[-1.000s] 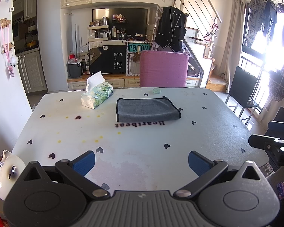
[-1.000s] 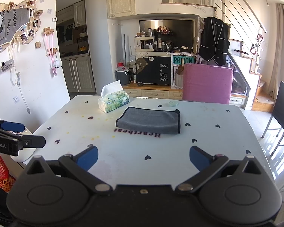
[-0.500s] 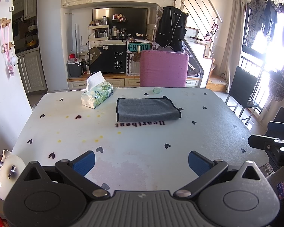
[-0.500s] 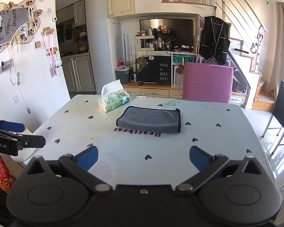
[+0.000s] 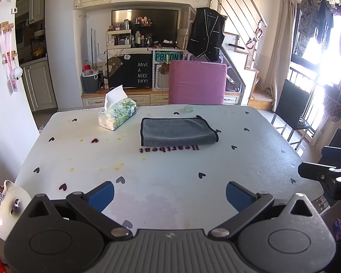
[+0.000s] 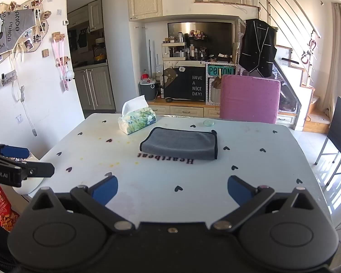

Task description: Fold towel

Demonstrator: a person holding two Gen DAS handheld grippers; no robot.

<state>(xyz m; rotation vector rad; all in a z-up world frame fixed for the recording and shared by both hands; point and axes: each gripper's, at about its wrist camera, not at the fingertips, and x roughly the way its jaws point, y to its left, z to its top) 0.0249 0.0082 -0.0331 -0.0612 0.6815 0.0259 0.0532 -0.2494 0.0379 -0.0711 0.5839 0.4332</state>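
Blue-padded fingers (image 5: 101, 195) of the left gripper (image 5: 169, 196) are spread wide apart, holding nothing, above the near edge of a white table (image 5: 170, 177). From the right wrist view, the right gripper (image 6: 172, 192) shows the same: its blue fingers (image 6: 237, 190) stand wide apart with nothing between them, also over the table's near edge. Each gripper is visible from the other's camera, off to the side of the table, well away from the cloth.

A grey towel (image 5: 178, 131) with a dark border lies flat on the far half of the table, folded into a neat rectangle. In the right wrist view the same towel (image 6: 180, 142) sits just behind the word "Heartbeat" (image 6: 166, 158) printed on the tabletop, its near edge close to the lettering. Neither gripper touches it; both are well apart from it.

Left of the towel, near it but not touching, stands a green-and-white tissue box (image 5: 117, 116) with a white tissue poking up. Just beyond the towel's far edge rests a small pale round disc (image 5: 189, 108). Small black heart shapes are scattered across the tabletop, along with a few yellow spots on the left side.

Behind the table stands a pink chair (image 5: 197, 82), pushed up to the far edge. Farther back is a black board reading "HAVE A NICE DAY!" (image 5: 142, 72), and a black vest (image 5: 206, 35) hangs by a staircase. A dark chair (image 5: 292, 109) stands by the bright window on the right.
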